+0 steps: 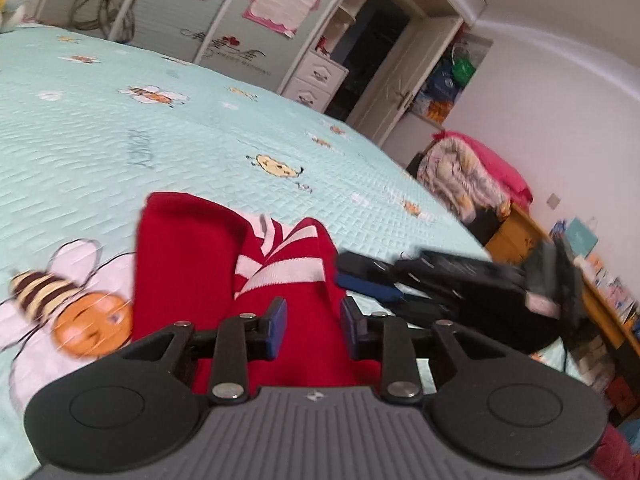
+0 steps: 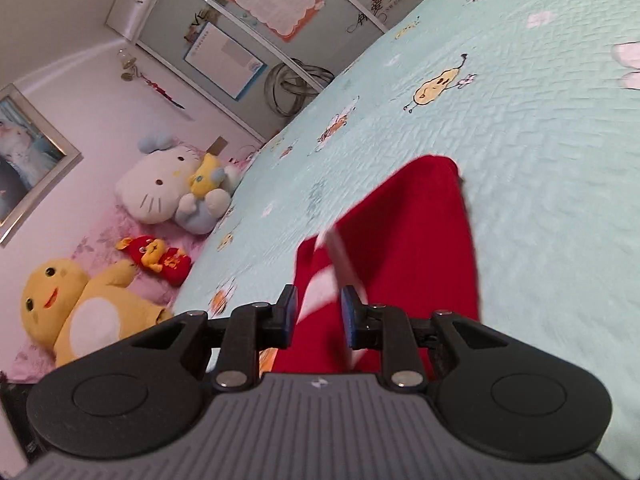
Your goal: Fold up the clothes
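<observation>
A red knit garment (image 1: 180,264) with white stripes lies in a long folded shape on the pale teal bedspread (image 1: 120,120). My left gripper (image 1: 314,320) hovers low over its near end. Its blue pads (image 1: 280,316) stand apart with only red cloth showing behind the gap, so it is open. My right gripper (image 1: 356,274) shows as a blurred black shape at the garment's right edge. In the right wrist view the garment (image 2: 416,240) runs away from me, and the right gripper (image 2: 319,316) is open above a white-striped fold, gripping nothing.
The bedspread (image 2: 540,160) stretches wide beyond the garment. Wardrobe doors (image 1: 224,12) with posters stand past the bed's far edge. A pile of clothing (image 1: 468,176) sits on a wooden desk at the right. Plush toys (image 2: 168,188) line the bed's head.
</observation>
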